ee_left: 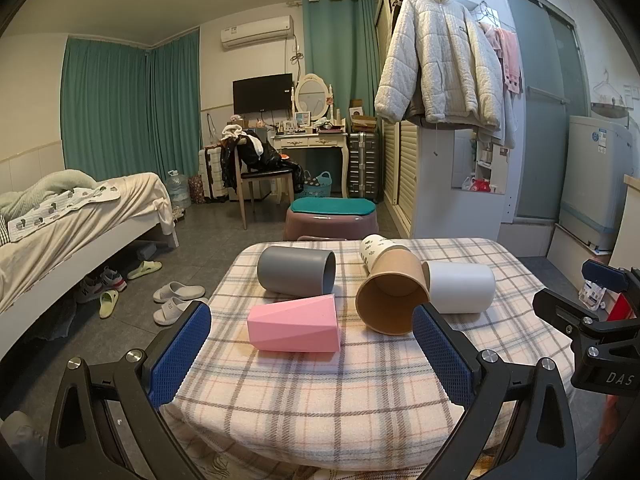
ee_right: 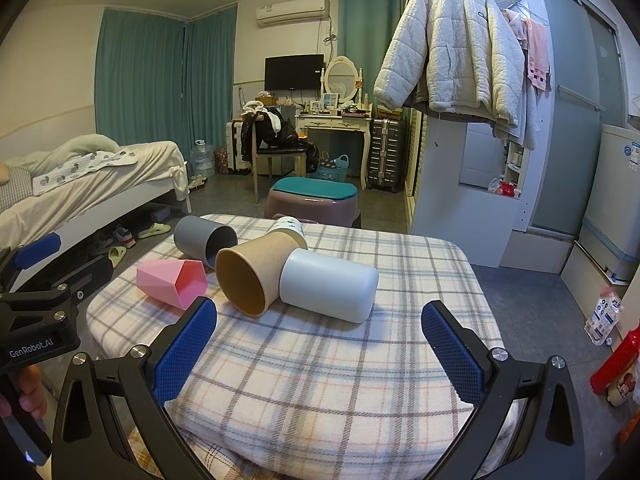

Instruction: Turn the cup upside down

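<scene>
- Left hand-held gripper [ee_left: 312,334]: jaws spread wide, nothing held, hovering level at the near edge of the counter [ee_left: 360,392], aimed at the cups.
- Right hand-held gripper [ee_right: 319,328]: same, wide open and empty, just off the near edge, level pose.
- Task looks unstarted: all five cups lie on their sides on the checked cloth, none standing mouth-down.
- Pink cup [ee_left: 294,326] nearest, roughly between the left jaws' line.
- Brown paper cup [ee_left: 390,294], mouth toward camera, touching white cup [ee_left: 460,286].
- Grey cup [ee_left: 296,270] behind pink.
- Patterned paper cup [ee_left: 374,250] farthest, partly hidden behind brown.
- Left to do: grasp, rotate, set down inverted.
</scene>
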A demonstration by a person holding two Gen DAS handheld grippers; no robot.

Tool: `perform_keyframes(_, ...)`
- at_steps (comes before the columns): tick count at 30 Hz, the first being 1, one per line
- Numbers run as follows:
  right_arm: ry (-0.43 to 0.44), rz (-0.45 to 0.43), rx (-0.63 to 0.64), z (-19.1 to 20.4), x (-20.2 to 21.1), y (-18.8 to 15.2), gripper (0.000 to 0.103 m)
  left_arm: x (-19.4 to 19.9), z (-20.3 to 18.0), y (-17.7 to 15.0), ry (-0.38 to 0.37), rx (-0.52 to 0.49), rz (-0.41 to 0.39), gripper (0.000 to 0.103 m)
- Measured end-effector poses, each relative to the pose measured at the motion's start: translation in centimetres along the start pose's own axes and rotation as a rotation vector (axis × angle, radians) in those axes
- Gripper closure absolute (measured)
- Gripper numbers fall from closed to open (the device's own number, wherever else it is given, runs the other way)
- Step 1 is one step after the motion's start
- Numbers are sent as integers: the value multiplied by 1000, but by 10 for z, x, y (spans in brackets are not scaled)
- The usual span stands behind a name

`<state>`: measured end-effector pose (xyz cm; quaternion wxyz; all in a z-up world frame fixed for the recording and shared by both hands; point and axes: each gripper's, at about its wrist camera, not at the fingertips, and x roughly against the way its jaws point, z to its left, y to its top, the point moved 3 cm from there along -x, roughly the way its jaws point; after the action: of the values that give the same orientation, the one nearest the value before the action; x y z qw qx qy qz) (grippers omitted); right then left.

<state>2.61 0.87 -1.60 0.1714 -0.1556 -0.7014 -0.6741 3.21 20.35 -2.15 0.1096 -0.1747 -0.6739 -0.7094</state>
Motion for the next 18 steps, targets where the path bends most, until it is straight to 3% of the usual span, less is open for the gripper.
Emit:
perform_keyframes(10,25,7,37,-6,-11,8,0,-12,-3,3,7,1,11,0)
perform_keyframes(18,112,60,244,-26,-44,38,0,-43,-18,19,31,-6,62,0)
